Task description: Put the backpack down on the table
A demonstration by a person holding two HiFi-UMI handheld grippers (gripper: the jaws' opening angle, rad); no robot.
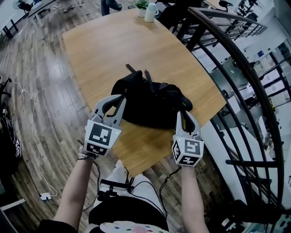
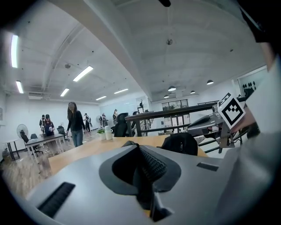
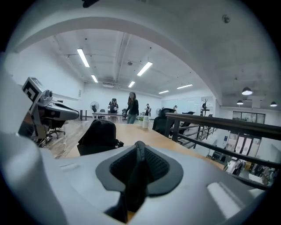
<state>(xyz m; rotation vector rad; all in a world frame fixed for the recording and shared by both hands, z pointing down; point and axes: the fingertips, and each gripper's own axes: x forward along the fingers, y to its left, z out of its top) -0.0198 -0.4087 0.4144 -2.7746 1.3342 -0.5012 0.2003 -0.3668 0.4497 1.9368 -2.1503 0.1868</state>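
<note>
As the backpack [image 1: 150, 102] lay on the table [image 1: 113, 50], mid-frame | left gripper [image 1: 116, 102], right gripper [image 1: 185, 116]: jaws together, empty | I judged set-down done | next: withdraw clear.

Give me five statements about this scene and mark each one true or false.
1. The backpack lies on the wooden table. True.
2. The left gripper grips a backpack strap. False: its jaws are together with nothing between them.
3. A white cup stands at the table's far end. True.
4. The backpack is red. False: it is black.
5. The right gripper stands wide open. False: its jaws are together and empty.
</note>
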